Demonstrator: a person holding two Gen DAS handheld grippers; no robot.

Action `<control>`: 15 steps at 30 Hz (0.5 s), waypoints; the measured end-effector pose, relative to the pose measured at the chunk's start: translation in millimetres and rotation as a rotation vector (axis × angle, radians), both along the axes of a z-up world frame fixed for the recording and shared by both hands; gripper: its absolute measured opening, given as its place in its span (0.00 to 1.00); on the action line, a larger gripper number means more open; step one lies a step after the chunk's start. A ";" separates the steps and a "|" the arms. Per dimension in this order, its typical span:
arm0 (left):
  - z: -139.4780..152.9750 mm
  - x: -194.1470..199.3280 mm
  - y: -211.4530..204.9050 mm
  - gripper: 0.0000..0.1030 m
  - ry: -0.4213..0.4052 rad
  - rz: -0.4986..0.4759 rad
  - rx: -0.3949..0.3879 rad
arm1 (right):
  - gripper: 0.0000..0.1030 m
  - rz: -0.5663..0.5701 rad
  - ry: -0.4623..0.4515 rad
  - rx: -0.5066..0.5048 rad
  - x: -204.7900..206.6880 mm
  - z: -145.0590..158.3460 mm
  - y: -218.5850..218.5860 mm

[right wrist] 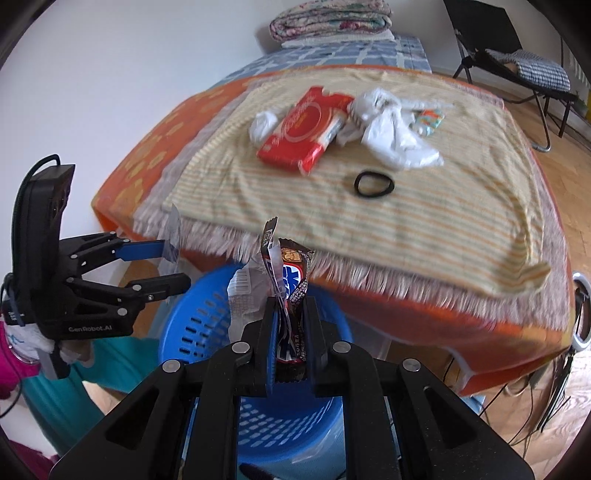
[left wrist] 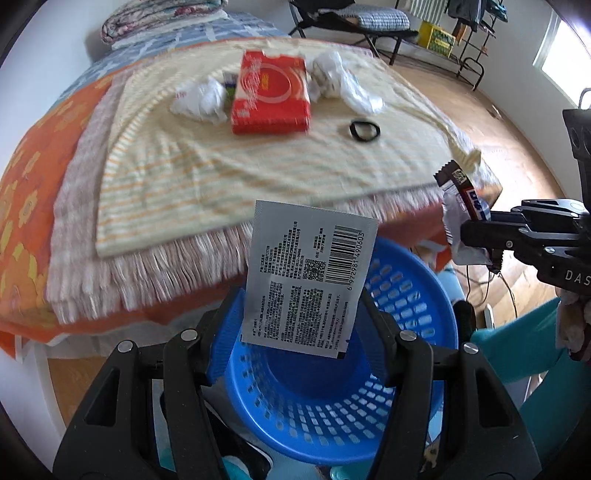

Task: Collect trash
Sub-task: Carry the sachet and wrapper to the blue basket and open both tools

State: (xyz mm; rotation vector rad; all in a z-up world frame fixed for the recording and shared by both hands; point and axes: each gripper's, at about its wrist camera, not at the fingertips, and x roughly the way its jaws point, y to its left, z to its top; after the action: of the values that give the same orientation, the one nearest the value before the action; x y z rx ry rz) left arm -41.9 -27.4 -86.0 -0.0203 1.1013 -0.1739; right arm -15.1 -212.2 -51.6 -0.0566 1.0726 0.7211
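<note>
Sachet (left wrist: 306, 280) flat foil, featherlight, slick; left gripper (left wrist: 299, 332) jaws half-spread, pinching its side edges over blue basket (left wrist: 406, 295) | candy wrapper (right wrist: 288, 295) crinkly, limp; right gripper (right wrist: 290, 350) jaws clenched on its lower end above basket | tissues (right wrist: 391, 136) on bed soft; grab the bulk

- Plain white wall (right wrist: 122, 74) behind a bed.
- Bed spread with an orange flowered cover (left wrist: 22, 206), topped by a fringed pinkish blanket (left wrist: 85, 229) and a yellow-striped cloth (left wrist: 258, 166).
- Folded floral quilt (right wrist: 328, 18) stacked at the far end.
- Light wooden parquet floor (left wrist: 491, 125).
- Black folding chair with a checked cushion (right wrist: 532, 68) near the far wall.
- Bright daylight from a window (left wrist: 557, 55).
</note>
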 end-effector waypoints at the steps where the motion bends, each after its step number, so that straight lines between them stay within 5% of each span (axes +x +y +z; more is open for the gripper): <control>1: -3.4 -2.2 -0.4 0.59 0.008 -0.002 0.001 | 0.11 0.002 0.007 -0.006 -2.1 -3.6 0.5; 15: -35.9 -19.1 -6.4 0.60 0.085 -0.023 0.027 | 0.11 0.012 0.084 -0.045 -17.9 -37.2 2.1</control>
State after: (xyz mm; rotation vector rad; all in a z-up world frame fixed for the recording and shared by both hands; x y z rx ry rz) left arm -61.0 -33.8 -121.9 0.0091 1.1892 -0.1799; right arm -33.0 -210.2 -88.8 -0.0717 1.1696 0.7156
